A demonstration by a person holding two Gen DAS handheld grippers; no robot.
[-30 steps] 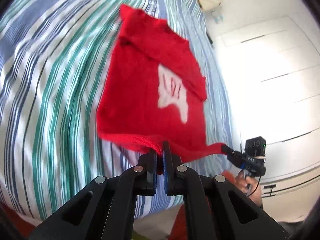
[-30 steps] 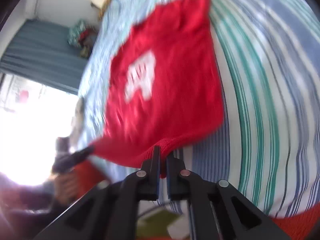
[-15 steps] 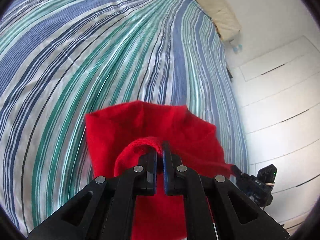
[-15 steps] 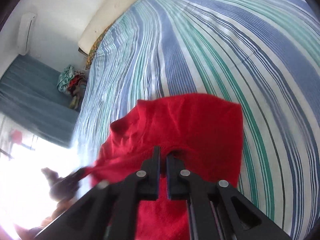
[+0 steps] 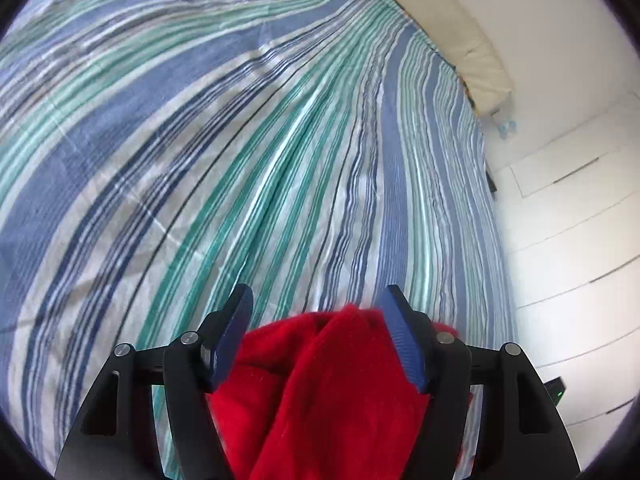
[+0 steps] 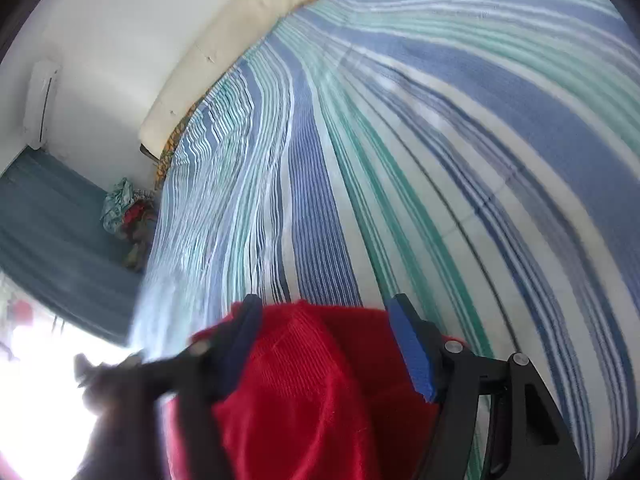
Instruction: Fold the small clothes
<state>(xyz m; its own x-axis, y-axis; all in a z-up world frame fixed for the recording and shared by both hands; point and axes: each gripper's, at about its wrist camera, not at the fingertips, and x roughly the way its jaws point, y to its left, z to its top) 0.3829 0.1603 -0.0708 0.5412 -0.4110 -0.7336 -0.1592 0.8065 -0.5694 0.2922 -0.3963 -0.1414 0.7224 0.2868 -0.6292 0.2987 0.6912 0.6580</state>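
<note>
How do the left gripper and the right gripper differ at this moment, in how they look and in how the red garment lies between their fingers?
The left gripper shows sharp, while the right gripper's left finger is blurred. In the left gripper, the red garment lies in two overlapping folds; in the right gripper it bulges as one rounded mass. Shared: both have just been opening, both stand open with cloth between blue pads, above the striped bedsheet.
</note>
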